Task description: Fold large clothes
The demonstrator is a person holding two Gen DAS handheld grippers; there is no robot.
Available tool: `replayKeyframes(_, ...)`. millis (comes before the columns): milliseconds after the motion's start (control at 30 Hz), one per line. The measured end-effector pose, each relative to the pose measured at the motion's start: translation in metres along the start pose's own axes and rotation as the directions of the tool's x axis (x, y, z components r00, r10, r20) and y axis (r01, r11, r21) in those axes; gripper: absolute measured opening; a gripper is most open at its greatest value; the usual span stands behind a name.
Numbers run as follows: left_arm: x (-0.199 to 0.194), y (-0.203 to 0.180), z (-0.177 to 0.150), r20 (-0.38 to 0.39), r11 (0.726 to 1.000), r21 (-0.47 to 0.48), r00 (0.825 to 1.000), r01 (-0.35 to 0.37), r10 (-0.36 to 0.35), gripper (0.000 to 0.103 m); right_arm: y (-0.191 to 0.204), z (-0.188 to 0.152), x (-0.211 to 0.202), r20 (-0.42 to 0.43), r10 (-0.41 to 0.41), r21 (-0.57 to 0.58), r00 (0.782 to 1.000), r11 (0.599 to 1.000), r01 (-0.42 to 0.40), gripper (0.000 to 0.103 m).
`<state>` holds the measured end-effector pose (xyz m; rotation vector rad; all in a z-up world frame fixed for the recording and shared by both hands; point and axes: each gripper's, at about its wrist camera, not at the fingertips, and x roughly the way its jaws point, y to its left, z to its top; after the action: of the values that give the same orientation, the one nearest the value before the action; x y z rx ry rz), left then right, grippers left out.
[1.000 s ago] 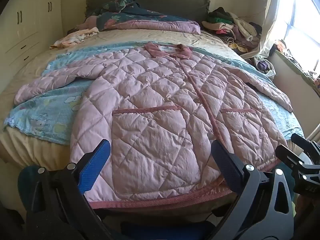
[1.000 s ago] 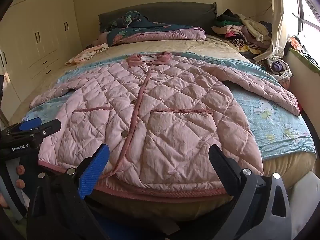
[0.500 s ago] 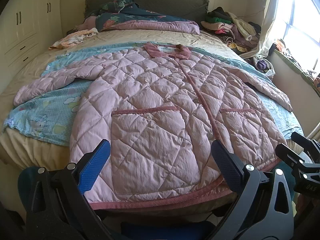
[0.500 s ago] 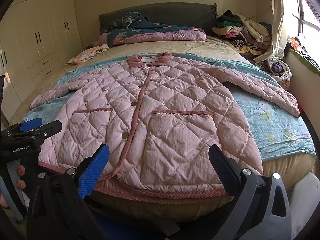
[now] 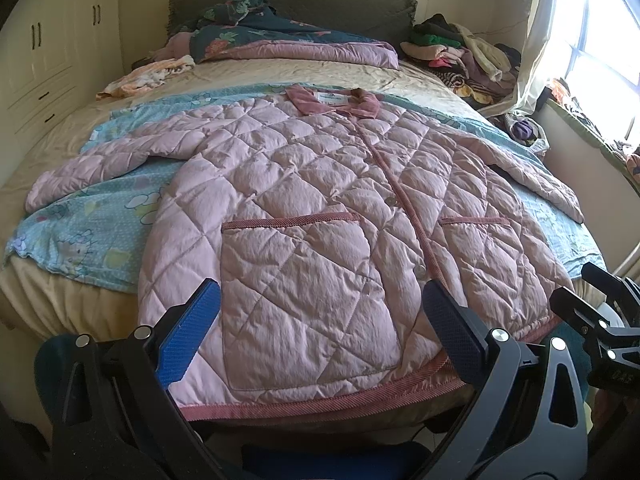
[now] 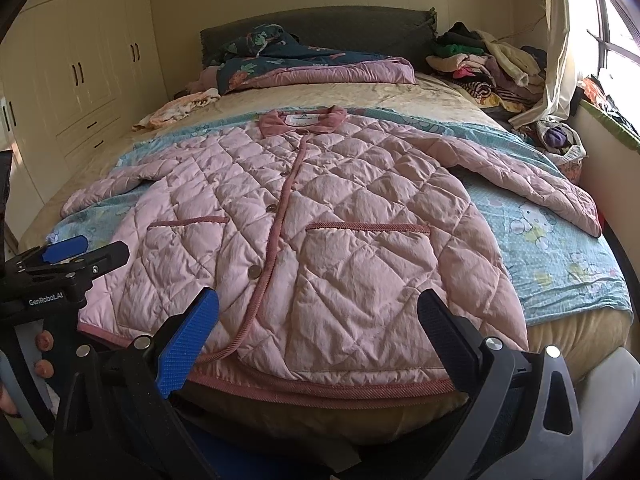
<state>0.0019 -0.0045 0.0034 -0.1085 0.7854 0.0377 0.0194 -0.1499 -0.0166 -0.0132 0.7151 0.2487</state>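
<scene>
The left gripper [image 5: 320, 332] is held low at the foot of the bed, its fingers [image 5: 188, 336] spread wide with nothing between them, poised just short of the hem of the quilted pink jacket [image 5: 320, 208]. The right gripper [image 6: 320, 332] sits level beside it, its fingers [image 6: 188, 336] likewise wide apart and empty, aimed at the same hem. Each gripper shows at the edge of the other's view; in the right wrist view, fingertips of the person's hand [image 6: 42, 354] curl around the left gripper's handle.

The jacket lies face up and buttoned on the bed [image 6: 420, 92], hem toward the grippers and slightly overhanging the foot edge, darker pink collar [image 6: 304, 120] away from them. Two trimmed patch pockets sit on the front. Both sleeves are spread outward, resting on a light blue cartoon-print sheet [image 6: 560, 248] that lies under the jacket over the beige bedcover.

Farther up the bed, a small pale garment [image 5: 148, 78] lies crumpled near the left side, and a dark floral quilt with a mauve lining [image 5: 288, 40] is bunched against the grey headboard [image 5: 360, 4]. A heap of mixed clothes [image 6: 488, 68] fills the far right corner beside a curtain [image 6: 556, 40] and a bright window. Cream wardrobe doors and drawers [image 6: 80, 80] line the left wall.
</scene>
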Motion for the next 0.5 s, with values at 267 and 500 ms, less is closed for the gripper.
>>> replayKeyframes(267, 0.0006, -0.0005, 0.0007, -0.001, 1.000, -0.001, 1.000, 0.000, 0.000, 0.095, 0.0000, 0.0001, 0.0000, 0.000, 0.000, 0.001, 1.000, 1.000, 0.000, 0.099)
replayKeyframes(500, 0.0008, -0.0003, 0.0004, -0.003, 1.000, -0.001, 1.000, 0.001, -0.001, 0.095, 0.0005, 0.0003, 0.0008, -0.001, -0.001, 0.002, 1.000, 1.000, 0.001, 0.099)
